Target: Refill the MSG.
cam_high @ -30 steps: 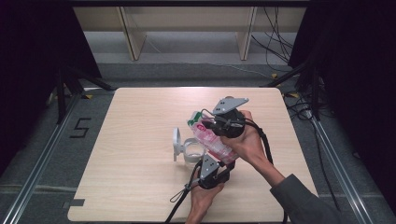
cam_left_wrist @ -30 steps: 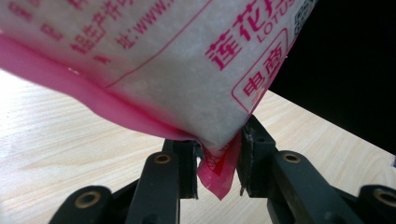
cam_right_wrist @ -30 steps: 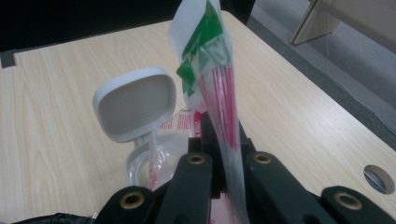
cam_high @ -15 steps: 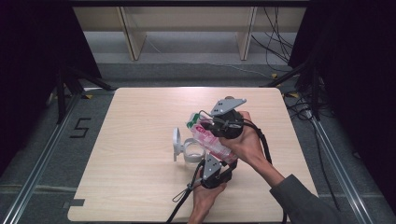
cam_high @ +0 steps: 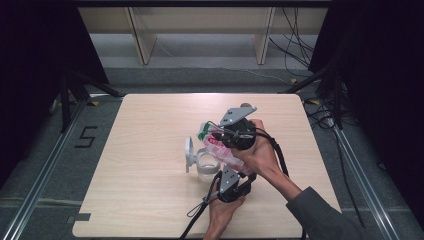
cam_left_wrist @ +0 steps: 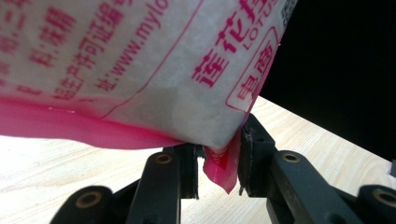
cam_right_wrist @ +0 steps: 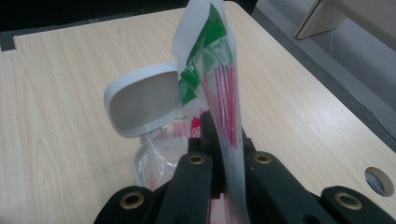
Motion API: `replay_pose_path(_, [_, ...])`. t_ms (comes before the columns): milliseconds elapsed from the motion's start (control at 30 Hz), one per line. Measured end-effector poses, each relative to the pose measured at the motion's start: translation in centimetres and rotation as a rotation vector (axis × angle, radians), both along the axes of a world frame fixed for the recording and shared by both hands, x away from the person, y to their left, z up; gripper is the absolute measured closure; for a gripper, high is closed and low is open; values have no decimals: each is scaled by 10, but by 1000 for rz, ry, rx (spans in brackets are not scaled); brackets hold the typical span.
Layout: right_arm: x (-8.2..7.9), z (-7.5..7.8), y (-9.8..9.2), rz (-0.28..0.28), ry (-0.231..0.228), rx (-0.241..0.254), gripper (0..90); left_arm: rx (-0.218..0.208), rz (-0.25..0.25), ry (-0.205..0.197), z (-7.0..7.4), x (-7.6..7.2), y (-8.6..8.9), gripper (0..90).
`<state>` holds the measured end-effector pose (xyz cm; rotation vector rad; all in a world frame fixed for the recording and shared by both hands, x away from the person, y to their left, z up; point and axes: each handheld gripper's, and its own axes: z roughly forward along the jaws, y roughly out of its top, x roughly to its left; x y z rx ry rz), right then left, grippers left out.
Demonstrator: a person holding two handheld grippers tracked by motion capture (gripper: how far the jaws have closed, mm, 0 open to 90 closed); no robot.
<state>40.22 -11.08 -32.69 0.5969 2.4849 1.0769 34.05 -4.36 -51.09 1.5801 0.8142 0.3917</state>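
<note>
A white plastic bag (cam_high: 223, 150) with pink print and a green top hangs tilted between my two grippers above the table. My left gripper (cam_high: 230, 171) pinches its pink bottom corner; in the left gripper view the jaws (cam_left_wrist: 218, 161) are shut on that corner of the bag (cam_left_wrist: 140, 60). My right gripper (cam_high: 220, 134) is shut on the upper part, and the bag (cam_right_wrist: 219, 79) rises from between its jaws (cam_right_wrist: 225, 140). Just below stands a clear container (cam_high: 206, 168) with its white lid (cam_right_wrist: 142, 99) flipped open.
The light wooden table (cam_high: 145, 125) stretches out on all sides of the container. A round hole (cam_right_wrist: 378, 181) lies near the table edge in the right gripper view. Cables trail from both grippers toward the person's side.
</note>
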Motion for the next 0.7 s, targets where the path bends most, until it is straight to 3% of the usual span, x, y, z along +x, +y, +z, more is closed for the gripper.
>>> replay_pose_path(33, [-2, 0, 1, -15, 22, 4, 900, -3, 0, 2, 0, 0, 0, 714])
replay_pose_path(133, [0, -1, 3, -4, 19, -3, 900, -20, 5, 5, 0, 1, 0, 715])
replay_pose_path(233, [2, -2, 6, 5, 3, -7, 900, -7, -1, 5, 0, 2, 0, 717])
replay_pose_path(367, [2, -3, 7, -1, 25, -12, 900, -23, 1, 6, -1, 2, -1, 716])
replay_pose_path(400, [2, -4, 7, -7, 21, -12, 900, 1, -9, 6, -1, 1, 0, 716])
replay_pose_path(533, [2, -5, 8, -24, 34, -10, 900, 13, -19, 7, -2, 1, -1, 717])
replay_pose_path(567, [4, -5, 7, -4, 17, -16, 900, -17, -9, 10, -2, 1, -3, 717])
replay_pose_path(700, [6, -6, 7, -14, 35, -17, 900, -25, -13, 12, -2, 1, -4, 717])
